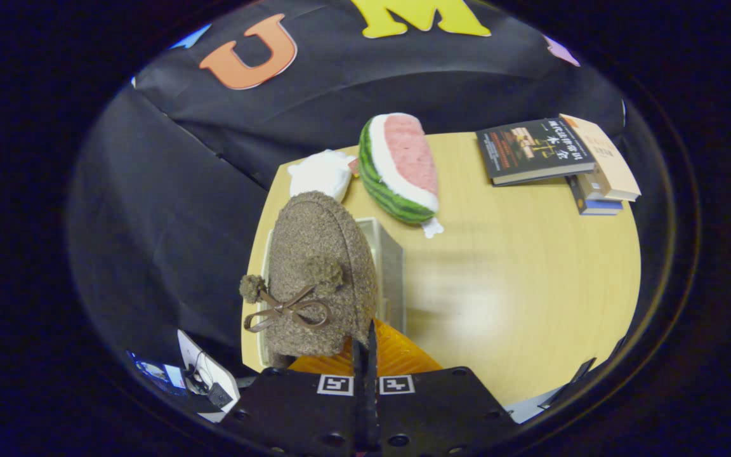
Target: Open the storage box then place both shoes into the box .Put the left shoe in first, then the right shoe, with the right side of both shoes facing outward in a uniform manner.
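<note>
Just ahead of the gripper (365, 346), a brown fuzzy shoe (318, 273) is being held up, toe pointing away, with its two pom-poms and thin brown bow (286, 311) facing the camera. The fingers are being kept pressed nearly together, with only a thin slit between them, so it looks pinched shut; what's being squeezed seems to be the back edge of the shoe, though the contact itself is being hidden. Two square black-and-white marker tags are being shown on the gripper body. An orange ribbed surface (397, 355) is being glimpsed right behind the fingers.

Under and just beside the shoe, the clear storage box (391, 266) is sitting on the wooden table (530, 285). Beyond it, a watermelon-slice plush (400, 168) is lying next to a white plush (321, 174). Well apart, at the far side of the table, a stack of books (559, 158) is resting; the top cover's print is being rendered too small to read.
</note>
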Motion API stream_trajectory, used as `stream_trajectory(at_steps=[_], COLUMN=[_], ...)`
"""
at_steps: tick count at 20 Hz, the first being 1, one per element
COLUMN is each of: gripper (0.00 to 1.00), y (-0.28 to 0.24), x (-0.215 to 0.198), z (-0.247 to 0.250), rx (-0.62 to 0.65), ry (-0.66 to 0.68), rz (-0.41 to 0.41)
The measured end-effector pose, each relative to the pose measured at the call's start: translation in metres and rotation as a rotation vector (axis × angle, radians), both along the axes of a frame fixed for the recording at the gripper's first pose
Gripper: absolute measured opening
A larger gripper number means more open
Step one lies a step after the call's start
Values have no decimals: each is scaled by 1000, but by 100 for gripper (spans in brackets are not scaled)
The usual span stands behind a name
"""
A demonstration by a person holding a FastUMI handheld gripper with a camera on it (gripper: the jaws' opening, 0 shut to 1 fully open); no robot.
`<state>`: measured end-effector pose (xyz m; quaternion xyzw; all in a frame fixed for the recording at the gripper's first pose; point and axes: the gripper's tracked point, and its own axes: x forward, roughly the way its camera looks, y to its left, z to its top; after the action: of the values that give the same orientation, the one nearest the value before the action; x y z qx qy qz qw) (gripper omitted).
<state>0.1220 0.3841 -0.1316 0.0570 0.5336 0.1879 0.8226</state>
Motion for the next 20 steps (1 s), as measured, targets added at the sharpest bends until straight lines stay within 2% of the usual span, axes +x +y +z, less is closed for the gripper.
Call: stream_trajectory(at_steps=[3, 7, 9, 15, 17, 20], gripper=[0, 1, 1, 1, 1, 1], y=[23, 24, 28, 22, 21, 23], x=[4, 22, 28, 27, 23, 28], z=[-35, -73, -87, -117, -123, -120], rx=[-53, -208, -239, -321, -304, -332], ry=[14, -14, -3, 42, 67, 48], rz=[-42, -143, -173, -192, -218, -204])
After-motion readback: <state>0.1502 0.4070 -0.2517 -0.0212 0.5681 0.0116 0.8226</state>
